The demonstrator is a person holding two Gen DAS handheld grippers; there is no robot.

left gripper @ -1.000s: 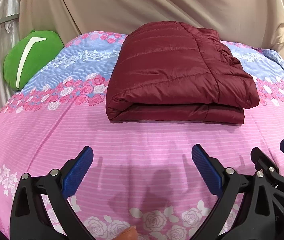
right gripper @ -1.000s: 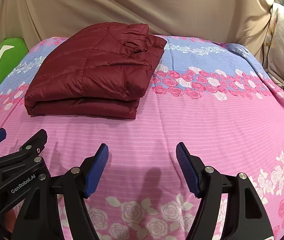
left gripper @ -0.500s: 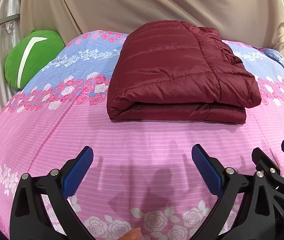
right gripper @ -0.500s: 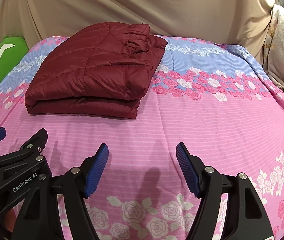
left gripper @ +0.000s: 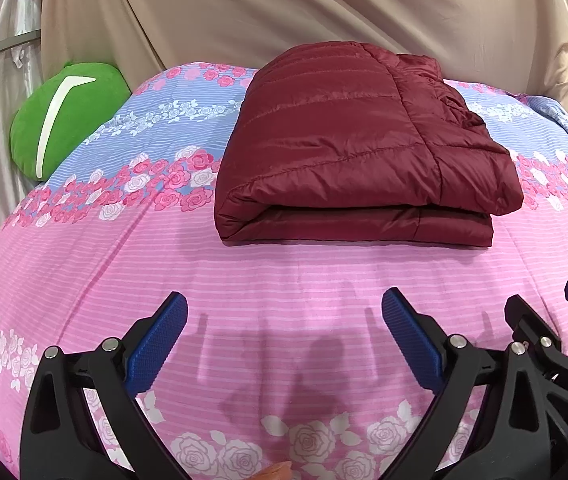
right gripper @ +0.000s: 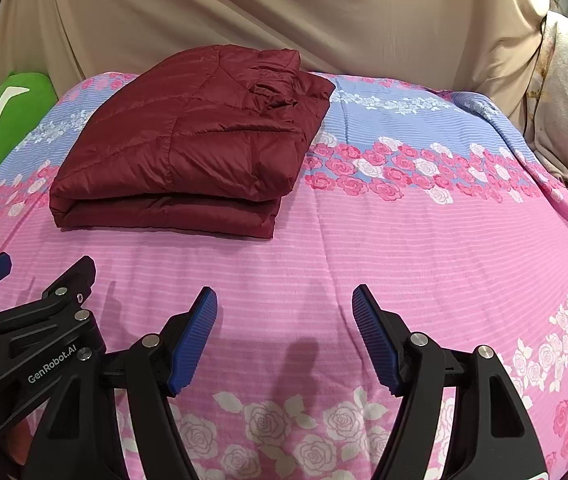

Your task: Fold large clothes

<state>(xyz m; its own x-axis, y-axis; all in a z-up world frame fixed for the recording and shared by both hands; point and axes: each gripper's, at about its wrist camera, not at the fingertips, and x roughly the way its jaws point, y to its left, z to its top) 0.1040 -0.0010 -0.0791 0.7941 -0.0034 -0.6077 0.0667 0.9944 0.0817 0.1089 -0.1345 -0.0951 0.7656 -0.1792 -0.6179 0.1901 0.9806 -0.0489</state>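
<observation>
- My left tongs (left gripper: 284, 336) and right tongs (right gripper: 284, 332) hover wide open and empty above the floral bedspread (left gripper: 284, 280).
- The maroon quilted jacket (left gripper: 359, 148) lies folded mid-bed, well apart from both.
- Folding looks complete; next, I judge, only a tidy or withdrawal.

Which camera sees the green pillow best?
The left wrist view: the green pillow shows whole, beside the bed's far left corner. The right wrist view catches it only at the frame's edge, partly cut off.

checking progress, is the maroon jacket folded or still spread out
Folded: the maroon jacket lies as a compact stack, layers showing along its near edge.
</observation>
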